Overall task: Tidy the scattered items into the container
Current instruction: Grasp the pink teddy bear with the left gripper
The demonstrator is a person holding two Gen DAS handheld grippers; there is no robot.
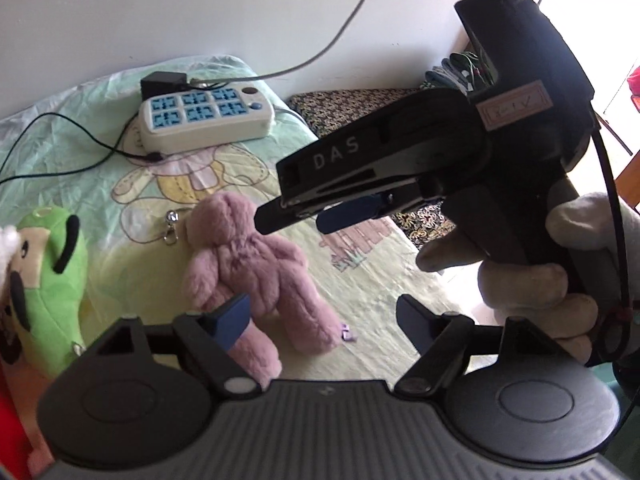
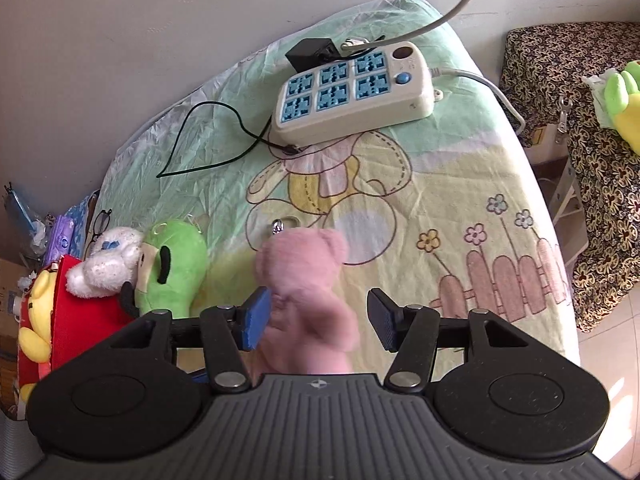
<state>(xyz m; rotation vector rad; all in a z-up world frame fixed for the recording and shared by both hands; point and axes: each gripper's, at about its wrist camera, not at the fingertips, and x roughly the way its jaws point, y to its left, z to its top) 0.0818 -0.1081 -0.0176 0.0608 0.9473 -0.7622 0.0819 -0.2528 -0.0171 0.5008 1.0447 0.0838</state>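
A pink plush bear [image 1: 248,264] lies face down on the cartoon-print sheet [image 1: 372,280], a keyring clip by its head. My left gripper [image 1: 322,322] is open just above its legs, the left finger in front of one leg. My right gripper [image 1: 296,222], held by a gloved hand [image 1: 520,280], hovers open over the bear's head and shoulder. In the right wrist view the bear [image 2: 304,264] shows blurred between the open jaws of that gripper [image 2: 318,320], with a clear gap at the right pad. A green plush [image 2: 172,268] lies to the bear's left.
A white plush [image 2: 108,264] and a yellow plush in red [image 2: 40,320] sit left of the green one. A white power strip [image 2: 352,92] with a black adapter and cables lies at the far end. The bed edge runs on the right, with a patterned seat [image 2: 600,184] holding another green toy [image 2: 624,100].
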